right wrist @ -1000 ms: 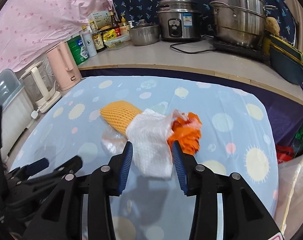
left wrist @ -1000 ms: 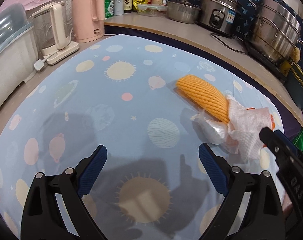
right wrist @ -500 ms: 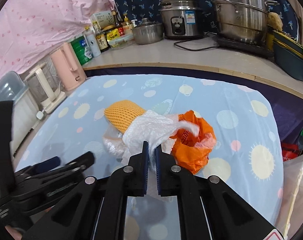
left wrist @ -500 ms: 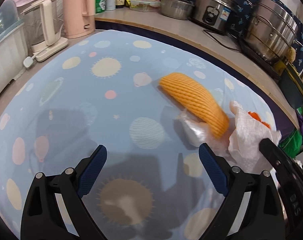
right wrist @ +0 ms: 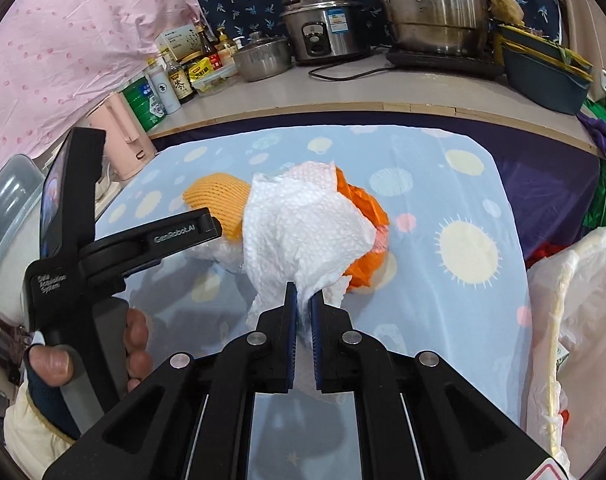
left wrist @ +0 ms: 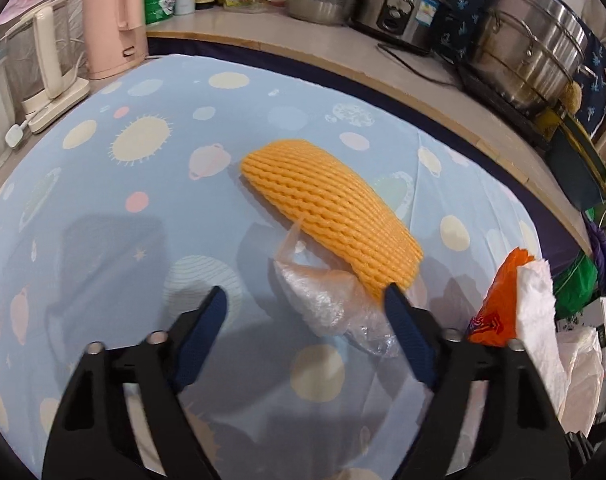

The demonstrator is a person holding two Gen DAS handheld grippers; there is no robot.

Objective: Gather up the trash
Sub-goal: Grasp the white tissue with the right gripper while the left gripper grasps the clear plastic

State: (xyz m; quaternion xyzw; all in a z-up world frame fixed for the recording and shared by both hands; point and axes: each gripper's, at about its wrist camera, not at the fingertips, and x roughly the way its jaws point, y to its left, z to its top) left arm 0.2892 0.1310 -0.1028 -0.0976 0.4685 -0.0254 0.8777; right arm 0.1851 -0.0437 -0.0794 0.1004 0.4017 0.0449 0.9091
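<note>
Crumpled clear plastic film (left wrist: pixel 327 304) sits between closing left gripper (left wrist: pixel 305 312) jaws, untouched, ribbed orange foam sleeve (left wrist: pixel 331 216) just beyond; right gripper (right wrist: pixel 302 300) pinches white paper towel (right wrist: pixel 303 232).

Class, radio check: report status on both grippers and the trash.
Right gripper shut on paper towel. Left gripper closing around clear plastic wrap. Nothing blocking.

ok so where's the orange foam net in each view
Left wrist: the orange foam net lies mid-frame, slanting down to the right, just beyond the left gripper, whose jaws are closing.
Right wrist: the net is left of centre, partly behind the white paper towel.
Shared landmark: the pink kettle at the table's far left.
</note>
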